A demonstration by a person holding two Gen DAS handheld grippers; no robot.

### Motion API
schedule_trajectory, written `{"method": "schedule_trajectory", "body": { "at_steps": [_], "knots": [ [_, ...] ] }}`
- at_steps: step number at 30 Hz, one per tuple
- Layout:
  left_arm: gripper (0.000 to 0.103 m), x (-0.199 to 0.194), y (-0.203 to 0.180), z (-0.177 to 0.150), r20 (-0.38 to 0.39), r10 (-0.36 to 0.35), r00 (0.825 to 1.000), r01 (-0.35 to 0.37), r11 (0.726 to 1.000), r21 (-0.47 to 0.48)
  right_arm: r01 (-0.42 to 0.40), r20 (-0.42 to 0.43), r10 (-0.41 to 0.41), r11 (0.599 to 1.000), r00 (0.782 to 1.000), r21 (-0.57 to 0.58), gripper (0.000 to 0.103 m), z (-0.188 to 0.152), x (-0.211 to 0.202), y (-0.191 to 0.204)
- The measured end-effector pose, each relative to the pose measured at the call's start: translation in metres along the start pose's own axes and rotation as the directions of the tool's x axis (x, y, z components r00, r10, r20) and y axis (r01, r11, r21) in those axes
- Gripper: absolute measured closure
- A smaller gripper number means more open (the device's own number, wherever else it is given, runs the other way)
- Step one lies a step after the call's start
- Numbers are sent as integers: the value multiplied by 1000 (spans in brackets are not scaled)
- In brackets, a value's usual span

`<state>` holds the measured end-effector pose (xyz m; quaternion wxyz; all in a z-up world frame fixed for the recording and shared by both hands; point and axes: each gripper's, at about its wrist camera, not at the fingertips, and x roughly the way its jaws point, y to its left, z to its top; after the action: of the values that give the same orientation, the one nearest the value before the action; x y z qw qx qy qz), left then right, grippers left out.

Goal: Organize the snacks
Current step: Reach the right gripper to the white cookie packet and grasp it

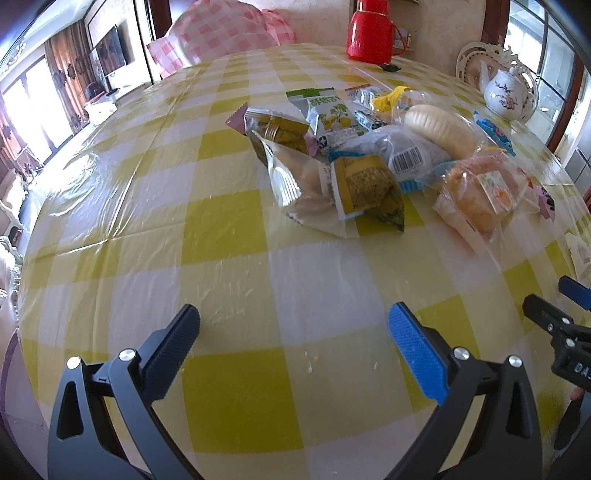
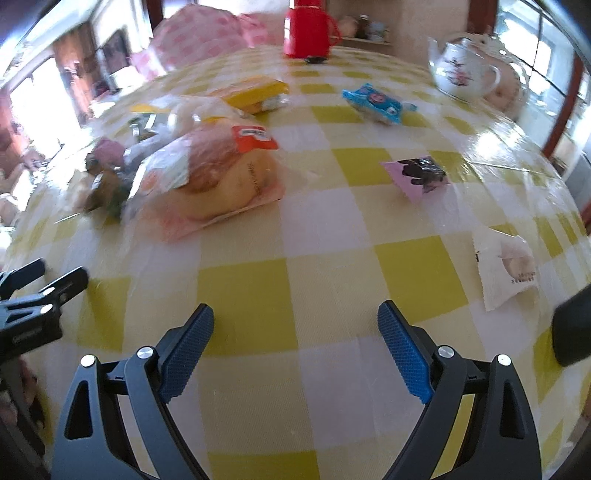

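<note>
Both tools are hovering over the near part of the table (image 1: 229,387), which is wearing a yellow-and-white checked cloth under clear plastic, and neither is carrying anything. The left gripper (image 1: 293,328) is standing with its jaws spread wide and empty, and the right gripper (image 2: 295,325) is doing the same just beside it.

The snacks are lying toward the middle and far side of the table. Most are heaped in a pile (image 1: 354,162) of wrapped breads and packets, with a large bagged bun (image 2: 210,177) sitting at its near right end. Loose ones are lying apart toward the right edge: a blue packet (image 2: 376,103), a pink packet (image 2: 417,175) and a white packet (image 2: 506,266). A red flask (image 1: 369,31) and a white teapot (image 2: 461,68) are standing at the far edge.

The work appears to be only starting, at the reach toward a first item. The next move is likely calling for one gripper to travel forward, settle its jaws around a single wrapper's edge and close gently, since the film looks slippery and the breads soft.
</note>
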<state>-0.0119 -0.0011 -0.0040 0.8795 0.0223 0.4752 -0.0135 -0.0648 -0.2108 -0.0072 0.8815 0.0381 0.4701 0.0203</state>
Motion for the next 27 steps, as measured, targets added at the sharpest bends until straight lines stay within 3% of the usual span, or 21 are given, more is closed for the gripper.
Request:
{"method": "schedule_trajectory", "body": {
  "at_steps": [4, 9, 13, 17, 18, 23, 27],
  "knots": [
    [1, -5, 4, -3, 10, -19, 1000, 19, 1000, 20, -151, 60, 145, 982, 988, 116, 16, -8, -12, -28],
    [1, -5, 3, -3, 0, -20, 1000, 20, 999, 32, -265, 153, 230, 924, 961, 276, 16, -10, -20, -65],
    [1, -6, 2, -2, -7, -22, 1000, 23, 999, 38, -230, 226, 164, 923, 960, 307, 16, -14, -39, -91],
    [1, -5, 2, -1, -8, -23, 1000, 23, 999, 40, -229, 252, 136, 892, 958, 389, 16, -38, -57, -120],
    [1, -5, 2, -1, -7, -23, 1000, 23, 999, 39, -200, 258, 96, 888, 961, 415, 16, -46, -61, -127],
    [1, -7, 2, -2, 1, -25, 1000, 25, 999, 35, -6, 170, -83, 885, 982, 466, 16, -41, -53, -139],
    [1, -11, 3, -5, 16, -72, 997, 72, 997, 27, 78, 106, -146, 874, 983, 479, 17, -17, -31, -138]
  ]
}}
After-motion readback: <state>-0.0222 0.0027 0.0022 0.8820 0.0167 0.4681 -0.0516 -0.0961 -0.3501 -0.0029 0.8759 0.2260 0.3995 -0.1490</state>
